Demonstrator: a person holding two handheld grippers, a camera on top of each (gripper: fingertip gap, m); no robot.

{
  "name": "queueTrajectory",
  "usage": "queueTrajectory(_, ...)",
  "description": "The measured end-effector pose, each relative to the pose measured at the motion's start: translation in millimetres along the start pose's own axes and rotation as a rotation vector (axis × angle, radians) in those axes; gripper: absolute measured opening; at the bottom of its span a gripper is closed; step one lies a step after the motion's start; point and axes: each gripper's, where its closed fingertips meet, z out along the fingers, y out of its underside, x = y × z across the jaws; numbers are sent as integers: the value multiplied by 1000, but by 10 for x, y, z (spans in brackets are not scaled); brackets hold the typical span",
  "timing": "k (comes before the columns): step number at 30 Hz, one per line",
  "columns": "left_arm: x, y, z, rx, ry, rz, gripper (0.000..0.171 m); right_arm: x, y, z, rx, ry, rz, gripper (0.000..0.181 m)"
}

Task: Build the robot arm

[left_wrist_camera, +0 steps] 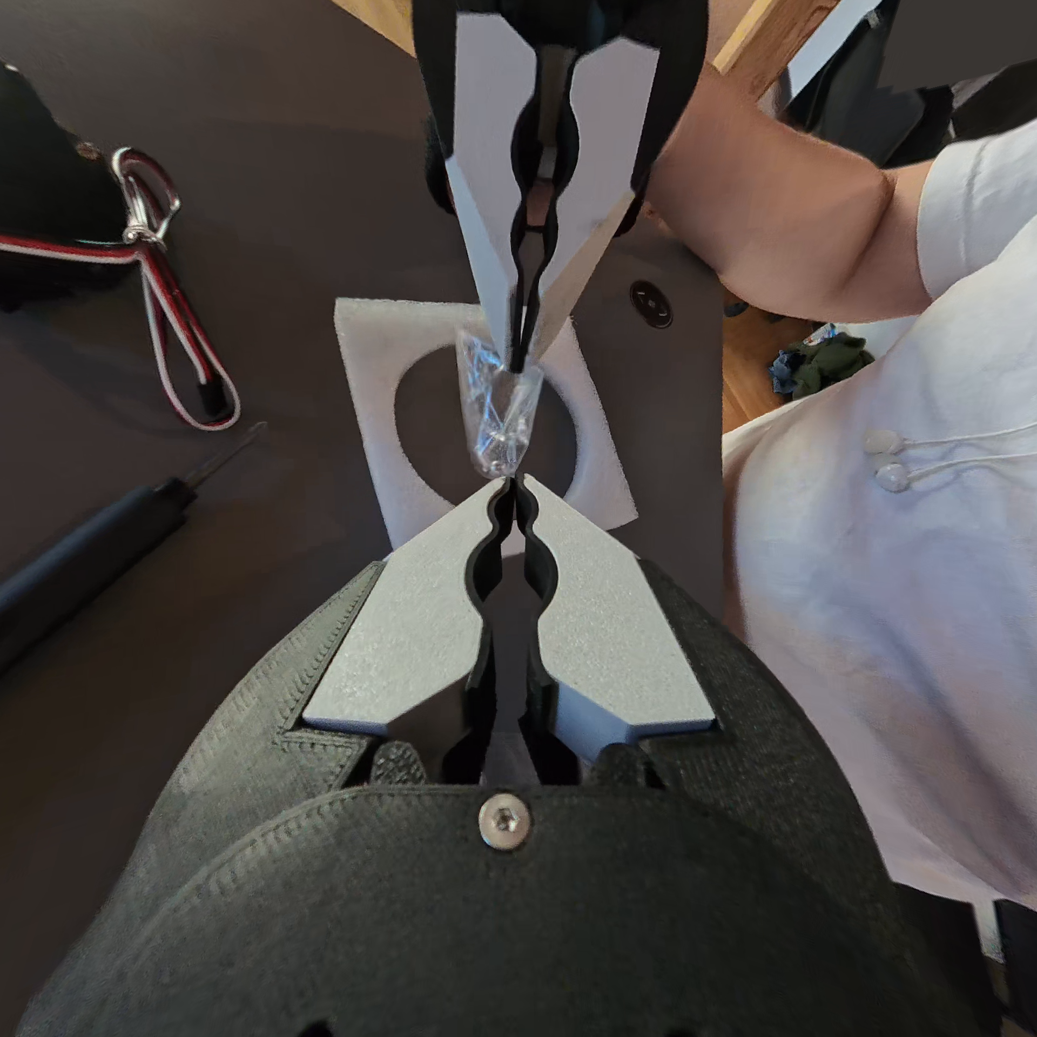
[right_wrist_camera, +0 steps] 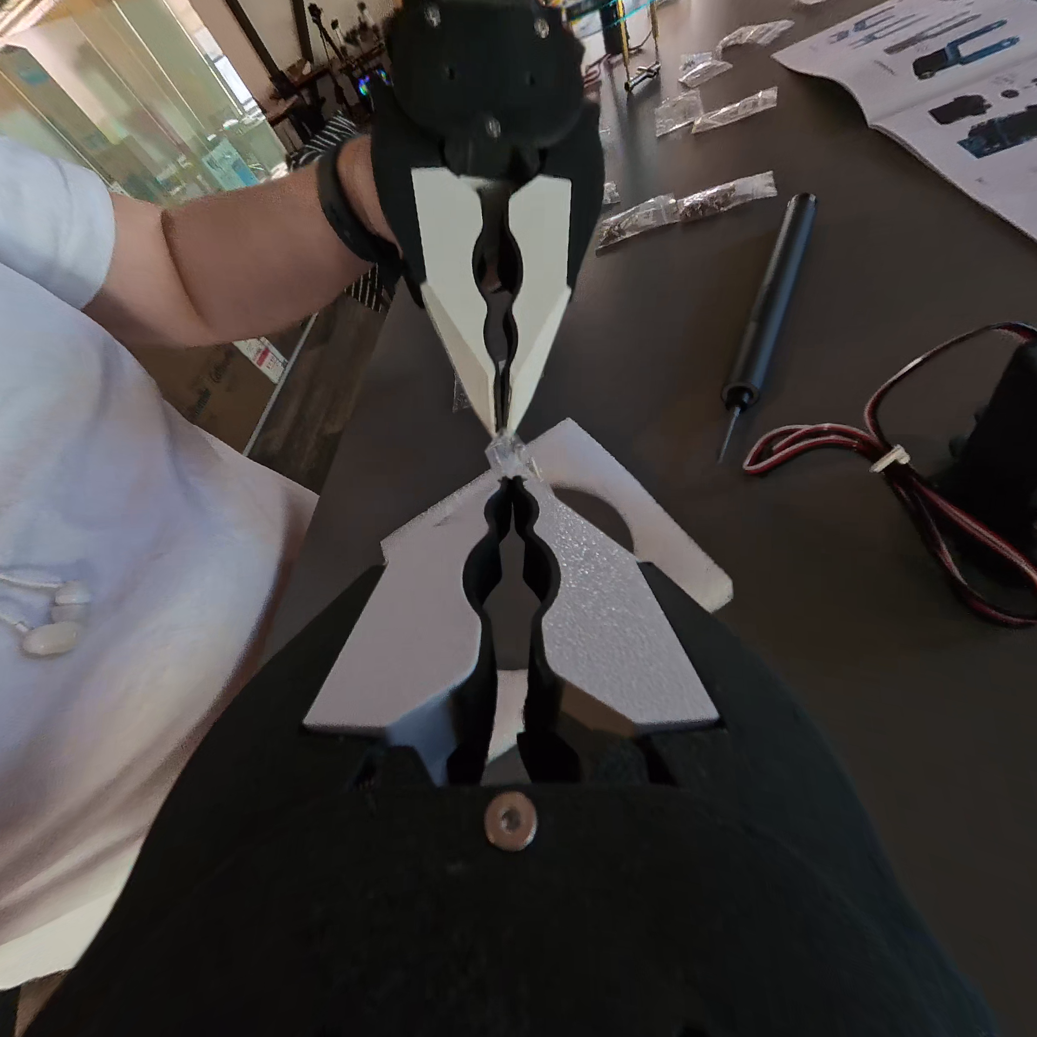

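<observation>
A small clear plastic bag (left_wrist_camera: 499, 415) with tiny metal parts inside hangs between my two grippers above the dark table. My left gripper (left_wrist_camera: 513, 481) is shut, pinching the bag's lower edge. My right gripper (left_wrist_camera: 519, 367) comes from the far side and is shut on the bag's upper end. In the right wrist view the bag (right_wrist_camera: 508, 455) sits between my right gripper (right_wrist_camera: 512, 481) and my left gripper (right_wrist_camera: 502, 433). A white foam pad (left_wrist_camera: 370, 348) with a round hole lies on the table right below; it also shows in the right wrist view (right_wrist_camera: 673, 538).
A black screwdriver (right_wrist_camera: 769, 314) lies on the dark table (right_wrist_camera: 729, 729), beside a black motor block with a red, white and black cable (right_wrist_camera: 898, 466). Several small parts bags (right_wrist_camera: 701, 207) and a printed sheet (right_wrist_camera: 926, 84) lie farther off. A person's arm (left_wrist_camera: 785, 213) and white shirt are close by. My two grippers' fingertips are within a few centimetres of each other.
</observation>
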Motion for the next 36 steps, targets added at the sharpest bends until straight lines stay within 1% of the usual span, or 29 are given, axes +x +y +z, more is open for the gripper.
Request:
queueTrajectory(5,15,-139,-105,-77,-67,11,0,44,34,-10,12,32,13,0)
queueTrajectory(9,2,-197,-85,-149,-94,-17,0,59,85,-12,-2,51,13,0)
queueTrajectory(10,-7,-197,-68,-166,-97,-21,0,64,84,-15,4,57,15,2)
queueTrajectory(12,-37,-186,-34,-192,-101,-26,0,106,73,-30,23,89,21,20)
queueTrajectory(15,-10,-211,-13,-163,-68,-33,0,143,78,-50,17,119,11,26)
queueTrajectory(19,99,-335,2,-82,2,-56,0,79,70,-54,11,88,-4,26)
queueTrajectory(21,-24,-294,28,-113,-52,-52,0,67,84,-50,7,83,-13,27)
queueTrajectory(22,-57,-267,43,-129,-52,-79,0,66,86,-47,8,81,-8,28)
queueTrajectory(25,-34,-284,77,-110,-15,-128,0,34,86,-53,15,66,-9,31)
queueTrajectory(29,1,-367,57,-62,1,-139,0,-42,19,-63,47,29,2,45)
queueTrajectory(32,-14,-433,19,-17,21,-205,0,-125,-88,-84,106,-18,33,54)
queueTrajectory(34,20,-445,11,1,56,-244,0,-41,-79,-90,97,40,22,56)
queueTrajectory(36,64,-429,15,6,77,-241,0,99,-13,-81,59,115,12,55)
